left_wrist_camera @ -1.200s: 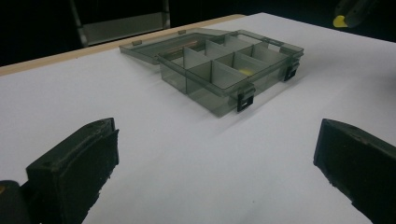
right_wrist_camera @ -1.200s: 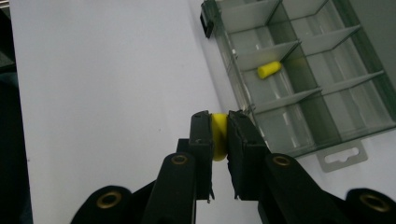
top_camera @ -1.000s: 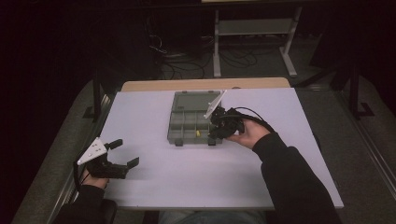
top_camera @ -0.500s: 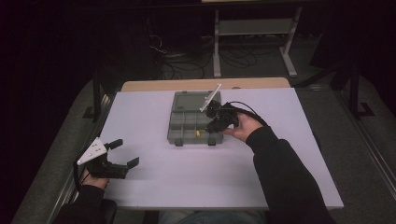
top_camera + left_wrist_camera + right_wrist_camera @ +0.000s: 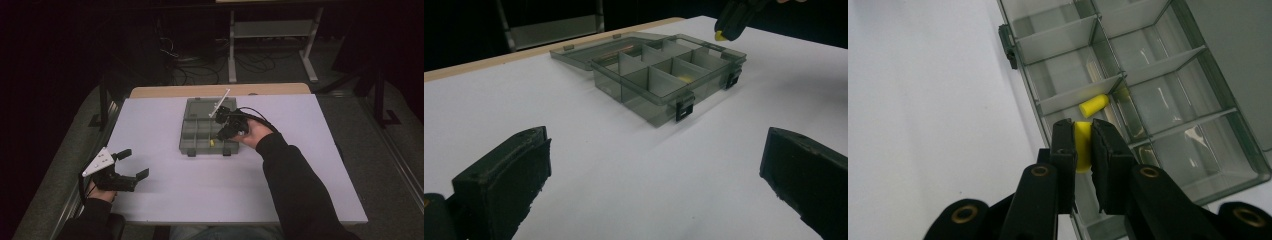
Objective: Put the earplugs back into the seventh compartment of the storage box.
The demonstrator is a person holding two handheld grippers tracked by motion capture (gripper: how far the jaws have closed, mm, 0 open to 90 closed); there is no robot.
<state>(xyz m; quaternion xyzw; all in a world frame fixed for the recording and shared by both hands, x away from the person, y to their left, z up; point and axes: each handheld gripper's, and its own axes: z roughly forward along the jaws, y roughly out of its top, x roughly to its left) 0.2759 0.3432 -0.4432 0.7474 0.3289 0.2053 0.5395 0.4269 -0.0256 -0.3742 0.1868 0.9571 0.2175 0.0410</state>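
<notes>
A small yellow plug (image 5: 1082,145), probably a foam earplug, sits pinched between the jaws of the right gripper (image 5: 1082,150), held just above the near row of the clear compartment box (image 5: 192,135). It looks light and soft, squeezed slightly by the pads, so a gentle hold across its middle should suit it; it could spring or roll once let go. A second yellow plug (image 5: 1094,105) already lies in the box, in a front compartment just beyond the held one. The jaws cover most of the held plug, so its full length is hard to judge. The box lid (image 5: 574,52) lies open flat behind the box. Well away from the box, the left gripper (image 5: 131,165) rests with its jaws spread and nothing between them.
</notes>
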